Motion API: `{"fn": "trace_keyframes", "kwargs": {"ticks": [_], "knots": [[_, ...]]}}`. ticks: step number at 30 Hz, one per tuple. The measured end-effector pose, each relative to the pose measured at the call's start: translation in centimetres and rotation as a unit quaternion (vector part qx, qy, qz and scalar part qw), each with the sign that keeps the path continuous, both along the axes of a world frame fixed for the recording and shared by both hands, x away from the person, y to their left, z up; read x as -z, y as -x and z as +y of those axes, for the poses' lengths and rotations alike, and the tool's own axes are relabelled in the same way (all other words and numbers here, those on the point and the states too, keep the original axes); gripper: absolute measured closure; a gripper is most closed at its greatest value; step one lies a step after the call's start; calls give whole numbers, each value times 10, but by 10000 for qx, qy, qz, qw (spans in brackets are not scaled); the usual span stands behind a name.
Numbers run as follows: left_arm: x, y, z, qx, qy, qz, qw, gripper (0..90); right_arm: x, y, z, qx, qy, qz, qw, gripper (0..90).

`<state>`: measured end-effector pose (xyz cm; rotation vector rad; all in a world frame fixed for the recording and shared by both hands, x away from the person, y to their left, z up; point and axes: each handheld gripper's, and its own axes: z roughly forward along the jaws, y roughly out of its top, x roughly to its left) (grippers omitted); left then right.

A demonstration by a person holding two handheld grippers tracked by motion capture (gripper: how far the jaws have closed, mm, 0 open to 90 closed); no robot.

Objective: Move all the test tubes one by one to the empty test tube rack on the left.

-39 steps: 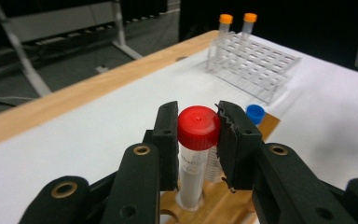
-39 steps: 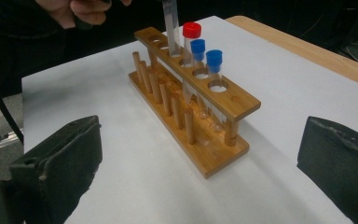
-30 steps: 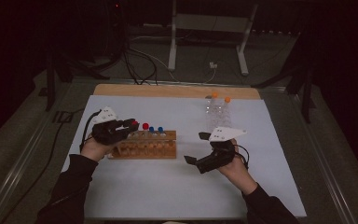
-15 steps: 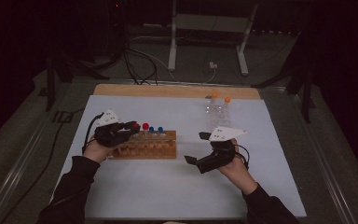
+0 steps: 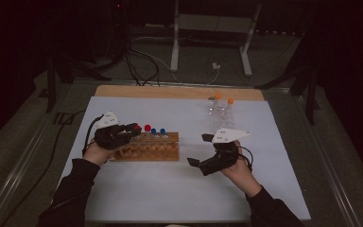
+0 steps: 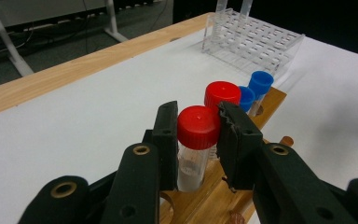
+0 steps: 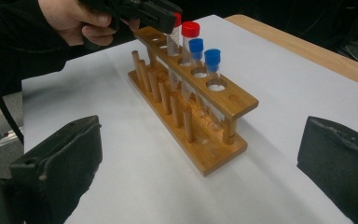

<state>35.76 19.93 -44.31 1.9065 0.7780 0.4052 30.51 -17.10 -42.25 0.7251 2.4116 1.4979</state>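
Note:
A wooden tube rack (image 5: 157, 150) lies left of centre on the white table. My left gripper (image 5: 134, 127) is at the rack's left end, shut on a red-capped tube (image 6: 198, 126) whose lower part stands in a rack hole. The pads (image 6: 168, 135) press on both sides of it just under the cap. Behind it in the rack stand a second red-capped tube (image 6: 221, 93) and two blue-capped tubes (image 6: 261, 83). My right gripper (image 5: 199, 150) hangs open to the right of the rack, apart from it, with nothing between its jaws (image 7: 198, 158).
A clear plastic rack (image 5: 221, 113) with two orange-capped tubes stands at the back right, near the table's wooden far edge (image 5: 179, 91). Several holes of the wooden rack (image 7: 214, 93) at its right end are unfilled. Cables and a stand's legs lie on the floor beyond the table.

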Motion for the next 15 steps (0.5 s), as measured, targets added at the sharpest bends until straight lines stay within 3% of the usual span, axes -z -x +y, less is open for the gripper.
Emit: {"fn": "trace_keyframes", "kwargs": {"ticks": [2,5,9,15], "knots": [[0,0,-1,43,-75,-8,10000,708,0,1,0,2,26,-21,10000,0],[1,-1,0,82,-16,28,10000,695,-1,0,-1,14,-2,-13,10000,0],[-4,1,-1,102,-3,8,9999,492,-3,0,-3,38,-32,-47,10000,0],[-13,9,-1,258,367,-58,9990,165,-11,-5,-16,278,-131,-220,9993,0]]}}
